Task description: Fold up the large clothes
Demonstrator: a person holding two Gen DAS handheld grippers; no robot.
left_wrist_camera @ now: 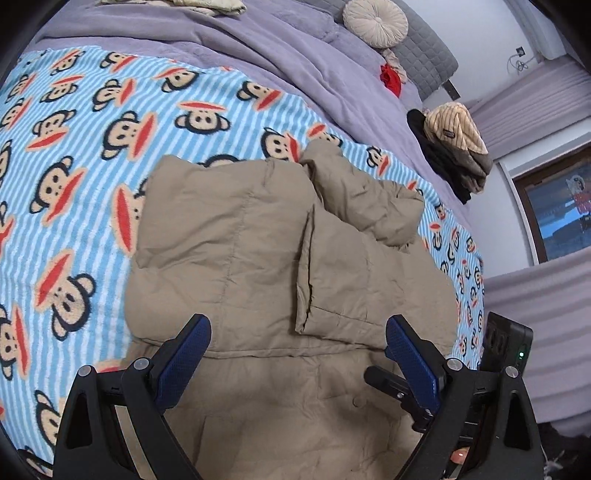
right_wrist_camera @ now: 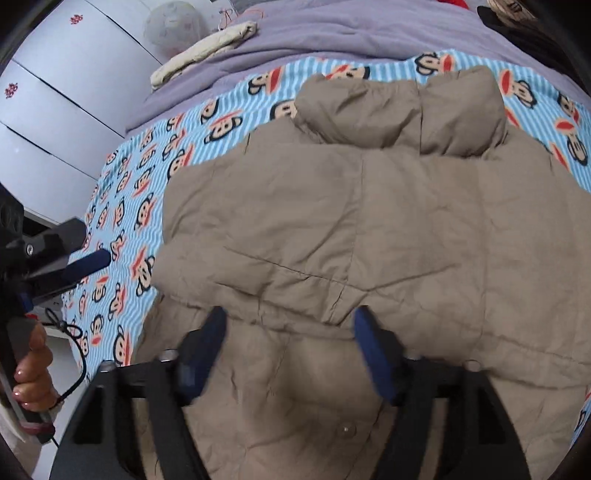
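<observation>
Both tongs — left [left_wrist_camera: 297, 330], right [right_wrist_camera: 290, 326] — gape wide, angled downward, gripping nothing.

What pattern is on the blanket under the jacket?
The blanket has light blue and white stripes with cartoon monkey faces, clearest in the left wrist view.

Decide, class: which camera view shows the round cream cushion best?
The left wrist view. The round cream cushion lies there in full at the far end of the bed, on the purple bedding, its button centre and pleats clear. The right wrist view does not show it at all.
</observation>
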